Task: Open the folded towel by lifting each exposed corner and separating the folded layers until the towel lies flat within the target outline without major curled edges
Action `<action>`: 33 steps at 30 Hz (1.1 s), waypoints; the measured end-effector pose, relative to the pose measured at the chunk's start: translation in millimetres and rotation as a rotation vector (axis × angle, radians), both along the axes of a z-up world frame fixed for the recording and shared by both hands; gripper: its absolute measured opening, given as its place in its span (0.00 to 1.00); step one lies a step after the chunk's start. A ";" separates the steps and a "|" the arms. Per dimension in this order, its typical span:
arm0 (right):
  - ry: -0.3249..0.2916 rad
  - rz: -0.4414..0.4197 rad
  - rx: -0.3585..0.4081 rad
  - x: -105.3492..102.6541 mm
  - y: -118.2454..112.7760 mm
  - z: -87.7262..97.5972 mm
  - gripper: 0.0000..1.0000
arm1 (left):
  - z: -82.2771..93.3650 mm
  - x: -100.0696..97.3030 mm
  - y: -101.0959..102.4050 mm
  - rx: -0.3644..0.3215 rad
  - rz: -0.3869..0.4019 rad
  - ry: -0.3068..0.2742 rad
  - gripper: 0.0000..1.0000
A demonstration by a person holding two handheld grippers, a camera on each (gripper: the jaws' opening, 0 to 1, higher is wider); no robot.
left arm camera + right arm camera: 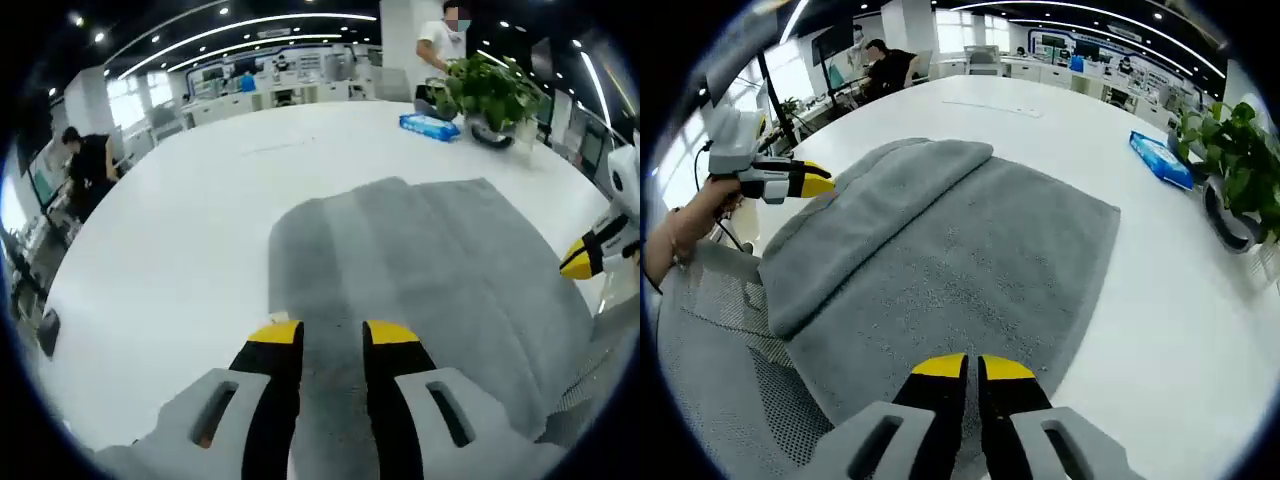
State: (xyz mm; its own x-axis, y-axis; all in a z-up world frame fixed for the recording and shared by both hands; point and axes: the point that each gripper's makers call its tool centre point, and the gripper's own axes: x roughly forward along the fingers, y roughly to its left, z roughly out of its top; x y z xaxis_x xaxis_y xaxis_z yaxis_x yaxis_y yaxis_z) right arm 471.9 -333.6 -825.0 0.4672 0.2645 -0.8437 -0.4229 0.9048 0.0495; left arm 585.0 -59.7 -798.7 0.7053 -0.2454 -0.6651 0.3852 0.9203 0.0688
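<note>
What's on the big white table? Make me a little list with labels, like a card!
towel: grey towel on the white table, one layer still folded over along its left side in the right gripper view
left gripper: jaws slightly apart over the towel's near edge
right gripper: jaws close together at the towel's near edge
plant: green potted plant at the far side
blue pack: beside the plant
background: open office with a person at a desk

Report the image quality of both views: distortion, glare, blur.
Left gripper view: fisheye bends the white table edge; the ceiling light strips glare; the towel looks soft. Right gripper view: the same curving, the towel weave sharp, the plant slightly blurred.
</note>
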 end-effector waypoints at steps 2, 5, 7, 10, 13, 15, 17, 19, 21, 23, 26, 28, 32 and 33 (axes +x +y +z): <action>-0.009 0.022 -0.012 2.9 1.1 -3.8 0.02 | 4.2 8.6 13.2 0.000 0.027 -0.015 0.24; -0.040 0.056 -0.060 7.7 -3.7 -9.3 0.02 | 2.0 15.5 19.4 -0.143 0.069 0.033 0.24; -0.043 0.062 -0.070 8.0 -6.4 -14.0 0.02 | -11.7 13.5 14.6 -0.288 0.102 0.154 0.23; -0.048 0.049 -0.046 10.3 -6.6 -11.9 0.02 | -24.8 5.9 5.6 -0.342 0.069 0.247 0.21; -0.053 0.050 -0.041 11.0 -6.8 -11.7 0.02 | -28.1 6.5 5.8 -0.259 0.005 0.198 0.18; -0.056 0.048 -0.040 11.1 -6.8 -11.7 0.02 | -27.2 8.3 6.7 -0.269 0.020 0.199 0.16; -0.058 0.047 -0.040 11.4 -7.3 -12.0 0.01 | -26.4 8.2 5.2 -0.273 0.014 0.202 0.09; -0.061 0.044 -0.039 11.7 -7.8 -12.1 0.01 | -25.5 8.0 3.1 -0.255 -0.001 0.195 0.06; -0.062 0.044 -0.040 11.5 -7.6 -12.0 0.01 | -20.4 7.2 3.5 -0.228 -0.020 0.170 0.04; -0.057 0.053 -0.049 11.4 -8.4 -12.2 0.00 | -15.7 8.3 5.0 -0.227 -0.019 0.154 0.03; -0.043 0.061 -0.066 13.0 -10.2 -12.4 0.00 | -11.1 13.1 12.4 -0.210 -0.021 0.135 0.03; -0.038 0.067 -0.079 12.3 -10.9 -12.7 0.00 | -6.3 14.7 19.4 -0.171 -0.024 0.113 0.03; -0.038 0.064 -0.093 11.7 -11.4 -12.6 0.00 | -3.6 16.7 45.4 -0.080 -0.008 0.091 0.03; -0.036 0.063 -0.094 11.6 -11.6 -12.6 0.00 | -3.1 17.0 49.2 -0.076 -0.006 0.091 0.03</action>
State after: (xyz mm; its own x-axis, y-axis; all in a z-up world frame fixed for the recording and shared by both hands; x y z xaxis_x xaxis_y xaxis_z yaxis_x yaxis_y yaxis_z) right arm 483.5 -345.2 -837.6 0.4827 0.2149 -0.8490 -0.4794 0.8761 -0.0509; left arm 602.0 -10.4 -801.8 0.6412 -0.3015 -0.7057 0.3923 0.9191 -0.0363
